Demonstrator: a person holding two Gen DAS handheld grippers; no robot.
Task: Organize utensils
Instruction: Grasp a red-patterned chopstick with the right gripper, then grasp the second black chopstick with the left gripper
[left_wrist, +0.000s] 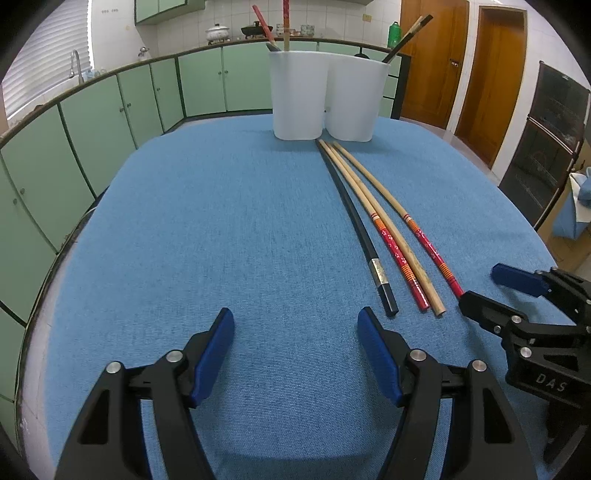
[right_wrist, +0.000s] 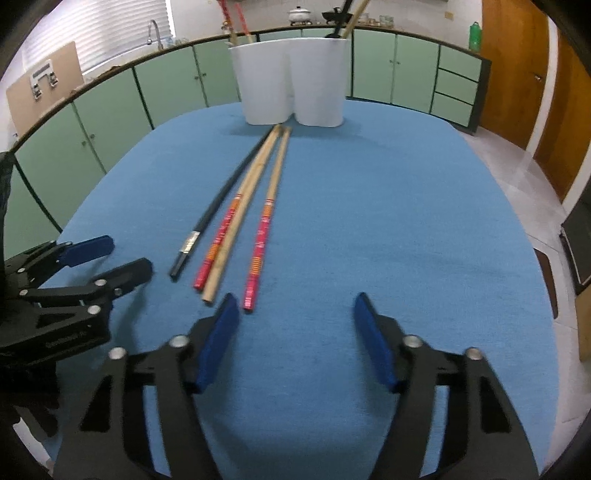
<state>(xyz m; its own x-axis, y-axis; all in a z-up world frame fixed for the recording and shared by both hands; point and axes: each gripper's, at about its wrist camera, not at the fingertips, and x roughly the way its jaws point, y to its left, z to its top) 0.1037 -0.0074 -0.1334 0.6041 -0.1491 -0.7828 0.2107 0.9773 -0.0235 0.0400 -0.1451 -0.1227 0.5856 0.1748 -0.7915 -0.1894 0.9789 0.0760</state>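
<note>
Several chopsticks lie side by side on the blue tablecloth (left_wrist: 221, 221): a black one (left_wrist: 354, 218) with a silver band, a red-patterned one (left_wrist: 397, 254), a plain bamboo one (left_wrist: 428, 291) and a second red-patterned one (left_wrist: 436, 254). Their tips point at the white two-compartment holder (left_wrist: 299, 99), which has more chopsticks standing in it. My left gripper (left_wrist: 295, 314) is open over bare cloth, left of the black chopstick's end. My right gripper (right_wrist: 295, 299) is open; the end of the right red chopstick (right_wrist: 260, 236) lies just inside its left fingertip, untouched.
Each gripper shows in the other's view: the right gripper (left_wrist: 479, 285) by the chopstick ends, the left gripper (right_wrist: 130, 254) left of the black chopstick (right_wrist: 218, 206). Green cabinets (left_wrist: 92, 125) ring the table, and wooden doors (left_wrist: 495, 77) stand at the right.
</note>
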